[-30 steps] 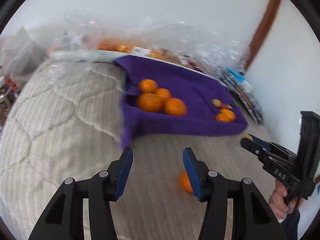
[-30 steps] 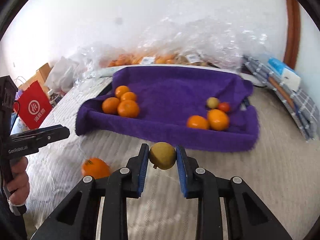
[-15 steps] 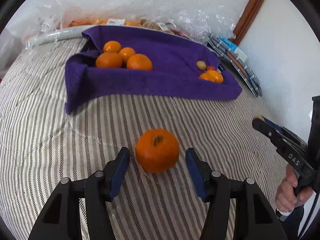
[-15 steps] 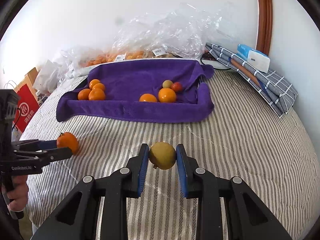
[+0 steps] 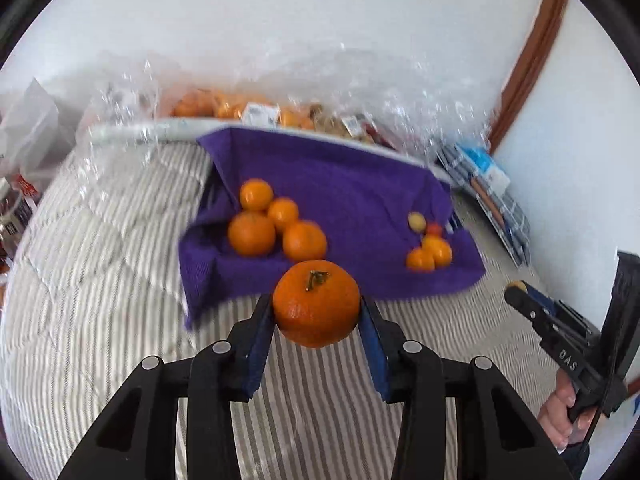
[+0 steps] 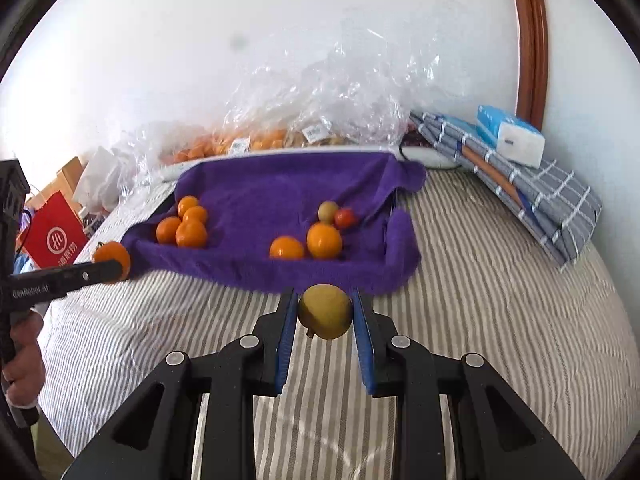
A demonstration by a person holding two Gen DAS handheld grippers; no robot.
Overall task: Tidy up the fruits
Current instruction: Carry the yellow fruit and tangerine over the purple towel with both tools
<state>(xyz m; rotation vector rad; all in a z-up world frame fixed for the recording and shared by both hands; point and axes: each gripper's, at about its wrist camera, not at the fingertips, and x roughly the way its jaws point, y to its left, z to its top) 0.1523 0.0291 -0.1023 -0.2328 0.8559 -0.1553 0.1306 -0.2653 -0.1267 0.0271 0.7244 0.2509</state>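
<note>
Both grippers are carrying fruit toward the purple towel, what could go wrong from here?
1. The orange is round and clamped only at its sides while the left gripper is closing; it may slip out.
2. Dropped onto the four-orange pile, it could scatter them.
3. The yellow-green fruit might roll off the towel.

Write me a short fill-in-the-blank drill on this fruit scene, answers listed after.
1. The left gripper is closing on an ___ fruit.
2. The right gripper holds a ___ fruit.
3. The towel under the sorted fruit is ___.
4. The bedcover has a ___ pattern.

Answers: orange; yellow-green; purple; striped
</note>
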